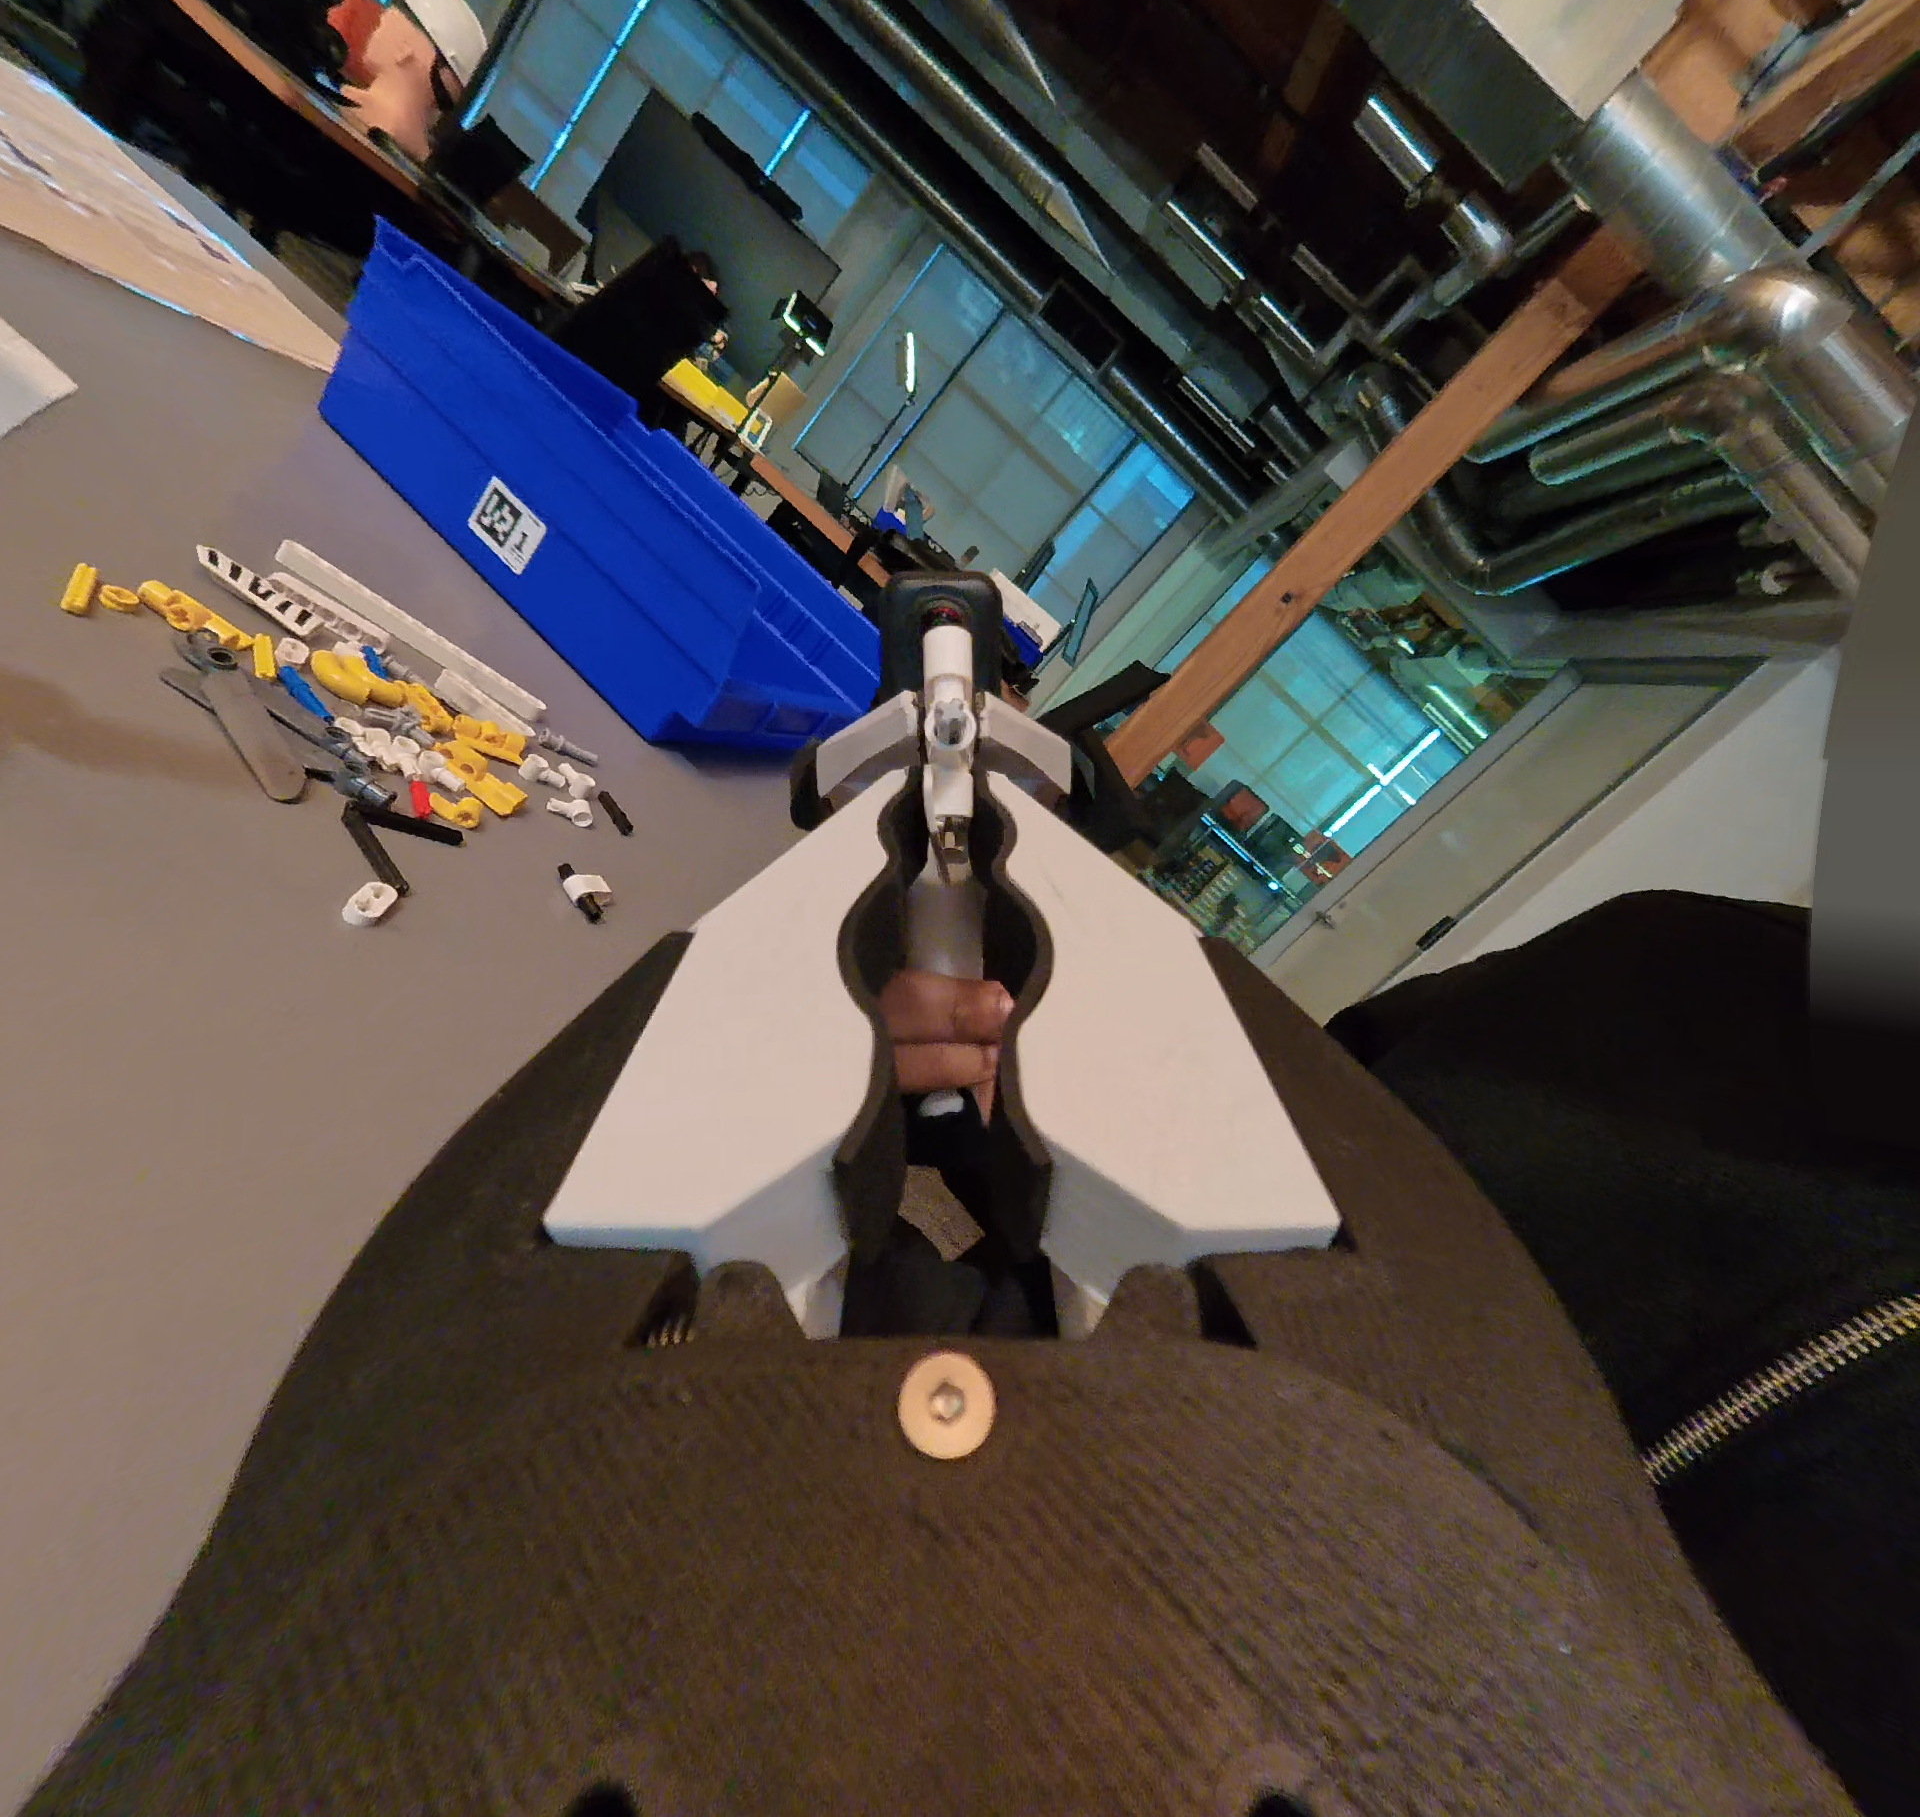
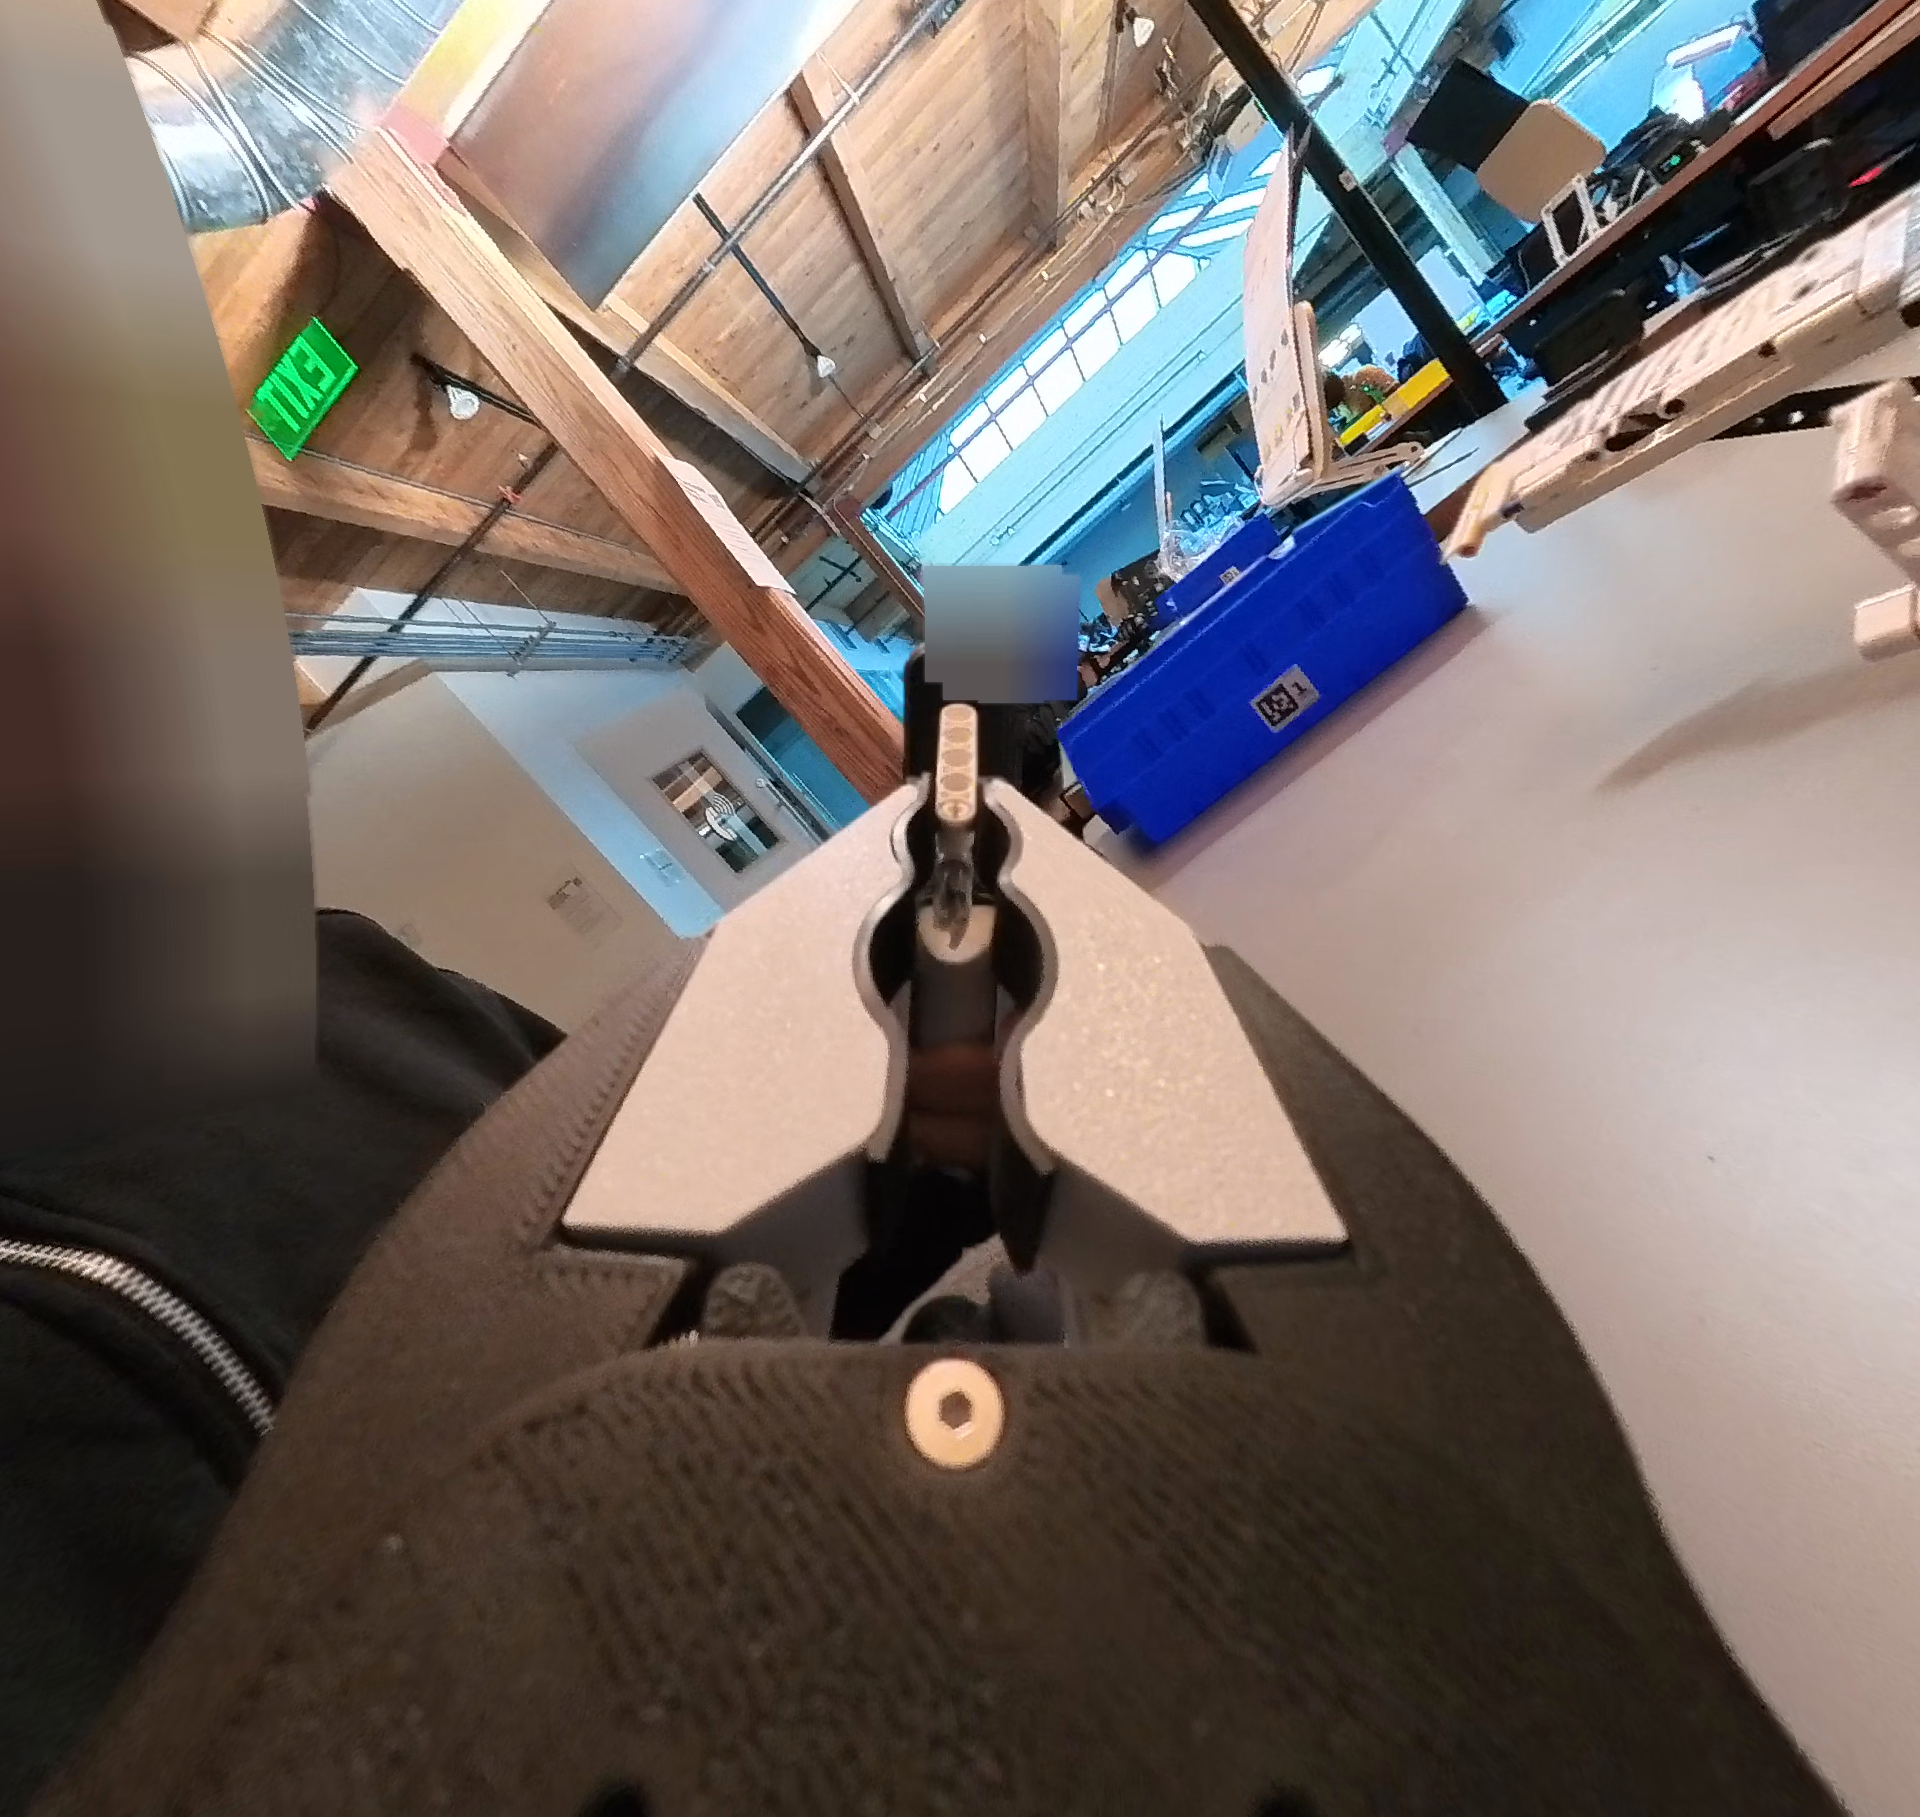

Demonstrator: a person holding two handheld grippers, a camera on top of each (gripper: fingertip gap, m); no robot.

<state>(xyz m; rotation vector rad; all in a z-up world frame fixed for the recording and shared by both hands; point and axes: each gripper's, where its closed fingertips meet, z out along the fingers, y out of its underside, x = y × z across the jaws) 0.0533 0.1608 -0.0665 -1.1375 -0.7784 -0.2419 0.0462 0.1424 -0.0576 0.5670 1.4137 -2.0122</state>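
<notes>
The left tool (image 1: 948, 811) is closed on a white connector piece (image 1: 951, 728), its long axis in line with the fingers. The right tool (image 2: 956, 811) is closed on a tan perforated beam (image 2: 957, 744), likewise pointing straight ahead. The two tools face each other tip to tip, well above the grey counter (image 1: 312, 1040).

Relative to the blue bin (image 1: 582, 520): loose yellow, white and black parts (image 1: 364, 718) lie on the counter just beside its long wall, on the near side. Beyond the bin is a workshop with timber beams and metal ducts.
</notes>
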